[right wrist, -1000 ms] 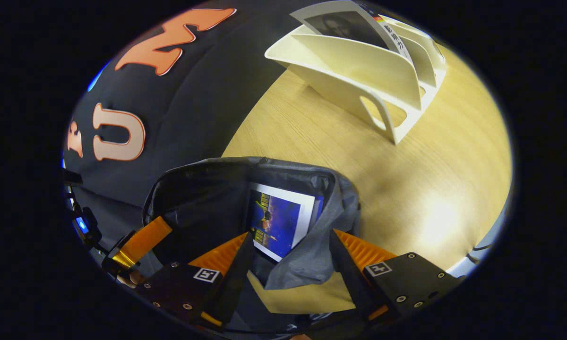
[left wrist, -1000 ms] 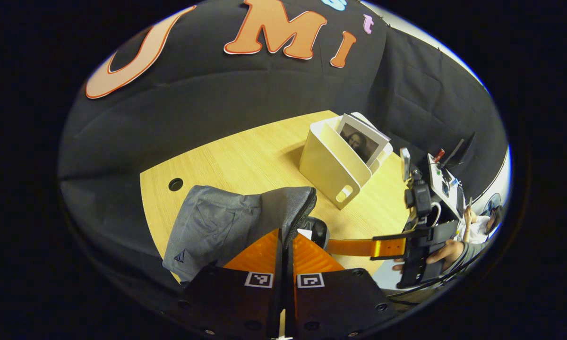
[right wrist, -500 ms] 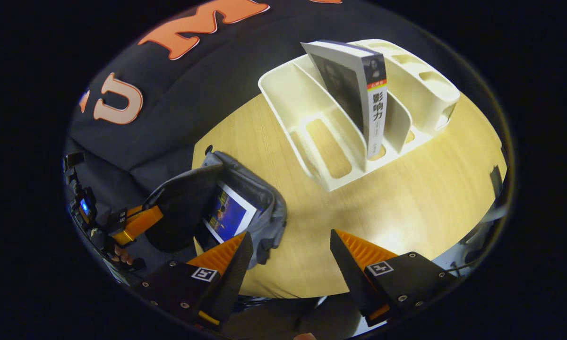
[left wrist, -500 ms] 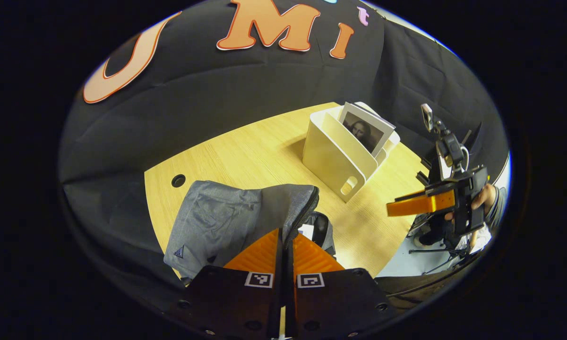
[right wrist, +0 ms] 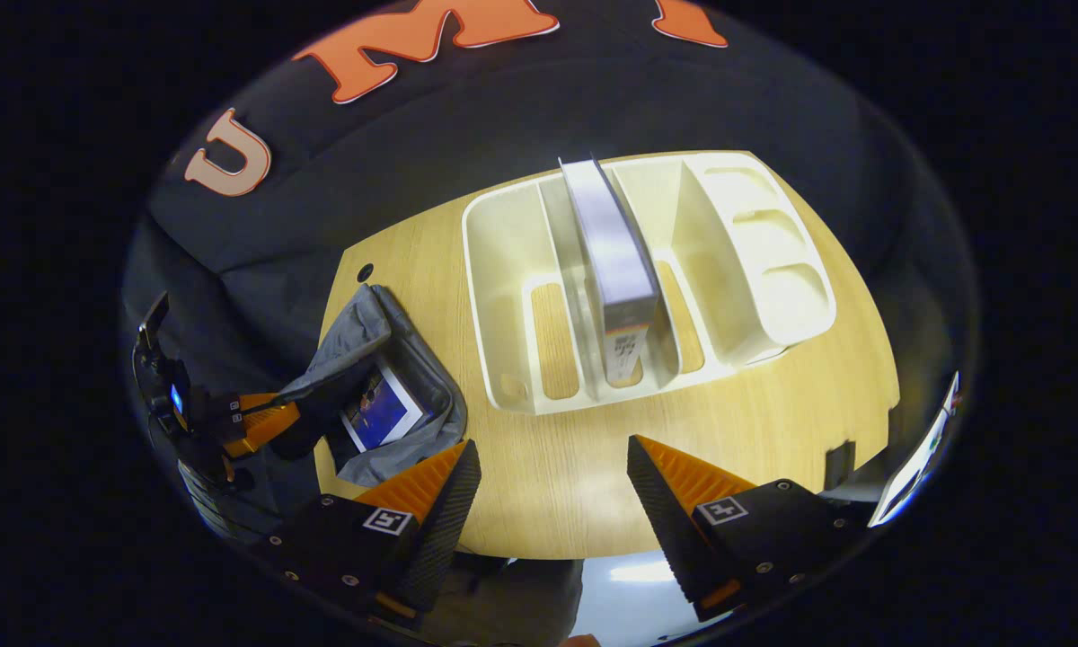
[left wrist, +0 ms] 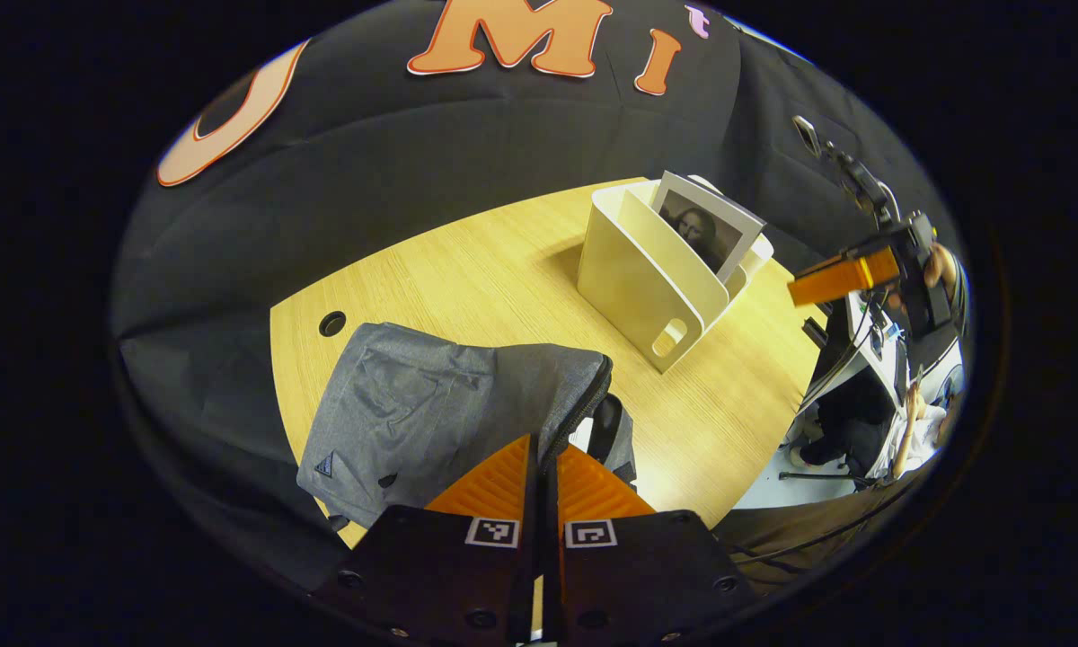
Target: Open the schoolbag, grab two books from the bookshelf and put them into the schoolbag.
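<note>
Table [right wrist: 746, 422] carries the bookshelf [right wrist: 503, 270], one book [right wrist: 615, 270] upright in its middle slot. Schoolbag [left wrist: 431, 413] has its zipper edge pinched in the closed left tool [left wrist: 539, 449], gaping for loading; right tool [right wrist: 548, 467] is open above.

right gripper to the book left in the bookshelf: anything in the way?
Nothing visible. The right gripper is open above the table, the book stands in the bookshelf, its top edge exposed; bare wood lies between.
</note>
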`<state>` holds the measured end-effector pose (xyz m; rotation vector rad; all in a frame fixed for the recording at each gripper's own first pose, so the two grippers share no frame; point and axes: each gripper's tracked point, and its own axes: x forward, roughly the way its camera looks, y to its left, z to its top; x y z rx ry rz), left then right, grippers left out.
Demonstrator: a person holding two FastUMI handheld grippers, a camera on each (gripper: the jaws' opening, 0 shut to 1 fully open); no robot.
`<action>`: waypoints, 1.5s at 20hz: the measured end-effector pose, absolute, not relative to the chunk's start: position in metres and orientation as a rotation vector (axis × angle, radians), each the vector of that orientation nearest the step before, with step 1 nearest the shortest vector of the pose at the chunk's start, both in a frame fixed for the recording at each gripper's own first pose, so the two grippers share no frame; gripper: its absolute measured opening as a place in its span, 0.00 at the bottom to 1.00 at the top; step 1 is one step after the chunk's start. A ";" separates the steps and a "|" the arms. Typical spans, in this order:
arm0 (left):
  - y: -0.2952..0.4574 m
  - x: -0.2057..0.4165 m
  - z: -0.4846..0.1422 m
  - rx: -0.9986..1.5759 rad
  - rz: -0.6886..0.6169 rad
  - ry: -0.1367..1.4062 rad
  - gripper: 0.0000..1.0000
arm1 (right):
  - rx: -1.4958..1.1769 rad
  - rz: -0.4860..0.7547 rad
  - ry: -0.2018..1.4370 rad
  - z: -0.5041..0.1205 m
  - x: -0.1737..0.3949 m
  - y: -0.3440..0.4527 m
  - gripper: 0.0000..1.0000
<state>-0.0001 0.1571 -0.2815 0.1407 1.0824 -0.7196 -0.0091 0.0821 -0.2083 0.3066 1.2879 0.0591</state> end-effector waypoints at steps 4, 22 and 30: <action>0.157 -0.003 -0.287 0.151 -0.710 1.102 0.05 | 0.236 0.083 1.278 -0.192 0.038 0.056 0.99; 0.182 -0.011 -0.296 0.141 -0.582 1.163 0.05 | 0.024 0.064 1.417 -0.270 0.129 0.038 0.74; 0.186 -0.013 -0.299 0.140 -0.611 1.155 0.05 | 0.024 0.014 1.408 -0.250 0.112 0.038 0.37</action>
